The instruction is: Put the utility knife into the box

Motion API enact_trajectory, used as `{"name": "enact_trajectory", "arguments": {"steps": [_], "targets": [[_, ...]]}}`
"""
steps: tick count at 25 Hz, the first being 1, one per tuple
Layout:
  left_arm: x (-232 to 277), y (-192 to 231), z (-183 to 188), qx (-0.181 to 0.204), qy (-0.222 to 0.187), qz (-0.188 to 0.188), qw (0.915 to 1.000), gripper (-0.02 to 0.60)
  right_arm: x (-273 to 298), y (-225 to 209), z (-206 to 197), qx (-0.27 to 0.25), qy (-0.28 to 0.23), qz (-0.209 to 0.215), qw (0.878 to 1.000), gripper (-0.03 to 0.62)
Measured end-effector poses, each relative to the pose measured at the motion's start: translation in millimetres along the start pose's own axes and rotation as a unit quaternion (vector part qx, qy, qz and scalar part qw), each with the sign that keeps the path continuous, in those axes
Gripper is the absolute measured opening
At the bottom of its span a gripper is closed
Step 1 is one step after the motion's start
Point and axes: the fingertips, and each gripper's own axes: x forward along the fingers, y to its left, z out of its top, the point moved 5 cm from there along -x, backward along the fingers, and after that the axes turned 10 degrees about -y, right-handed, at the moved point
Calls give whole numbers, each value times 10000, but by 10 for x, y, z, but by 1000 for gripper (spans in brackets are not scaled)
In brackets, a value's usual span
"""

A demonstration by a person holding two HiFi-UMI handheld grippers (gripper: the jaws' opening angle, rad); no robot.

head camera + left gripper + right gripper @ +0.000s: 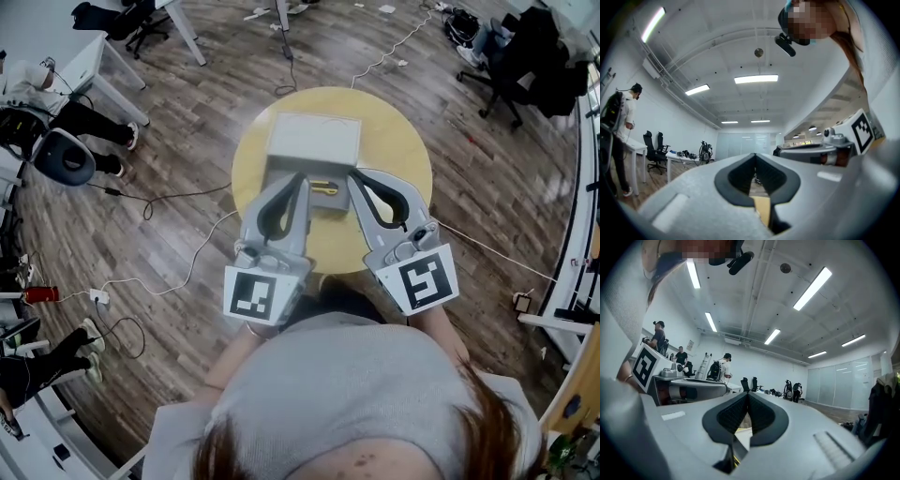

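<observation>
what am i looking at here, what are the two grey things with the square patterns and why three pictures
A person stands at a small round table with a hand-held gripper in each hand. Each one has two grey jaws and a cube with a square marker. The head view comes from a camera on the person's head, looking down, with the left gripper at the left and the right gripper at the right. The other two pictures come from cameras riding on each gripper, looking along its jaws into a large office. In both, the jaws are closed with nothing between them. On the table sits a grey box. A yellow utility knife lies between the gripper tips. Whether it already lies inside the box, I cannot tell. Neither gripper holds anything.
</observation>
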Motion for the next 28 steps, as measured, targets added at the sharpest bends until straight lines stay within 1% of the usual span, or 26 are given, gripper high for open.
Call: {"name": "enact_trajectory", "arguments": {"steps": [2,6,13,16,21,24,28], "targets": [[-42,-22,28,6,-23,-6,10000,-6,-42,38,25,-104,38,-28,9999,3],[-254,-107,81,2,-41,2,10000,-6,-195,199,70,-21,68,-69,10000,3],[-928,-324,260,-17,106,-100,9999,-6,-541,781,216,69,65,-159,9998,3],[-1226,-427,353,-3,95,-122,9999,-6,-749,1081,298,103,60,-203,9997,3],[-1636,-651,493,-111,117,-288,9995,-6,-1088,1473,400,75,217,-277,9994,4],[-1778,-793,574,-141,106,-402,9990,-6,-1239,1598,467,40,237,-362,9991,4],[-1895,-913,668,-80,61,-515,9986,-6,-1380,1707,522,-39,261,-396,9989,5]]}}
